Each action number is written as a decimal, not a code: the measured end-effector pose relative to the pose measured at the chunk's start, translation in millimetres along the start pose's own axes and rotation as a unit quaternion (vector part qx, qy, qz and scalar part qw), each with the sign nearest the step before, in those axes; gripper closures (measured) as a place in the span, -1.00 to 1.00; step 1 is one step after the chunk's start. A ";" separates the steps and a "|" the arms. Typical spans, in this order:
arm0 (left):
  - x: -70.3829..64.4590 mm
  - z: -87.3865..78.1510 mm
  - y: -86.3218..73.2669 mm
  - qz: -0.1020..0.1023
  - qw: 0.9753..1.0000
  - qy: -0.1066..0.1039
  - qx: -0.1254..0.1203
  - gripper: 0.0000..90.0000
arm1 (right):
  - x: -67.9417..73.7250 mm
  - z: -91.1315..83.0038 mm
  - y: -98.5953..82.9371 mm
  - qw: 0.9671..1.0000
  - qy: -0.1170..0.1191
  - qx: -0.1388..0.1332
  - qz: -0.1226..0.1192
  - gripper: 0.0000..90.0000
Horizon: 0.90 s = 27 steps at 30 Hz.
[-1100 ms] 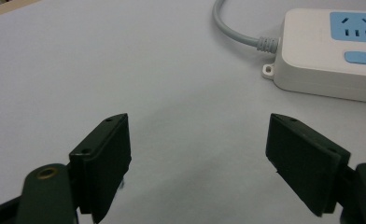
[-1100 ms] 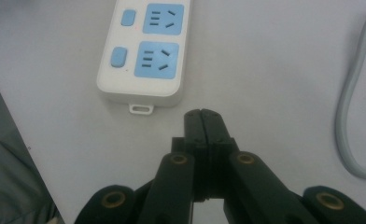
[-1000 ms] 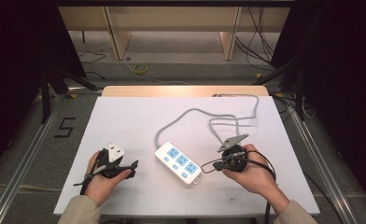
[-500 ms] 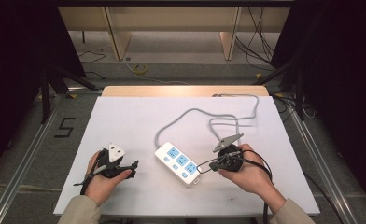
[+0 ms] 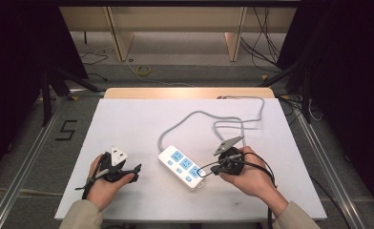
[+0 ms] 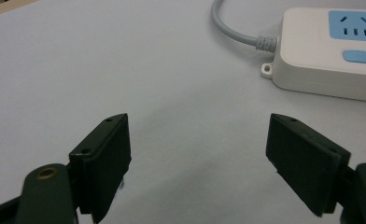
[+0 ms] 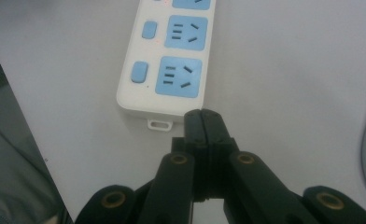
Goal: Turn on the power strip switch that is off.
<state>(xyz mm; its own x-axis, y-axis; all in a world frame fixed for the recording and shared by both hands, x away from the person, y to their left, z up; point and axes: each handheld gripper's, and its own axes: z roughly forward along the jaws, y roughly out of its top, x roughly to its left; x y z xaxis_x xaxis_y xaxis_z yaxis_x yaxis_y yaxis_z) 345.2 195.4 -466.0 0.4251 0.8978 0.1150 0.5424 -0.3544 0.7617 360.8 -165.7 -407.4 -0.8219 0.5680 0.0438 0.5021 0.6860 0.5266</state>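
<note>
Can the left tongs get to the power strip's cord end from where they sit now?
Probably yes. The left tongs are open, with bare table between them and the power strip; nothing lies in that path.

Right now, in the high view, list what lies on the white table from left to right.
Left gripper in the person's left hand → white power strip → right gripper in the right hand.

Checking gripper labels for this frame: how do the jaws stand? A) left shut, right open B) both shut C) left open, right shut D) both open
C: the left gripper has its jaws wide apart over bare table, while the right gripper has its jaws pressed together just short of the power strip.
</note>
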 end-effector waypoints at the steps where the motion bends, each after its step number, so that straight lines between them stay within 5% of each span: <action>1: -0.1 0.0 0.0 0.000 1.000 0.000 0.000 -0.51 | 0.7 0.3 0.4 1.000 0.001 0.001 0.000 1.00; 27: -1.1 0.2 0.0 0.000 1.000 0.000 -0.001 -0.51 | 8.1 6.0 11.9 1.000 0.009 0.008 -0.010 1.00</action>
<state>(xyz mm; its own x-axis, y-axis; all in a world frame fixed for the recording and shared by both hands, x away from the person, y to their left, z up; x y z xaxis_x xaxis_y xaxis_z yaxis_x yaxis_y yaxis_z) 344.9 194.4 -466.2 0.4253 0.8978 0.1144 0.5416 -0.3537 0.7627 361.6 -150.2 -405.8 -0.8366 0.5457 0.0483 0.4895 0.7050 0.5132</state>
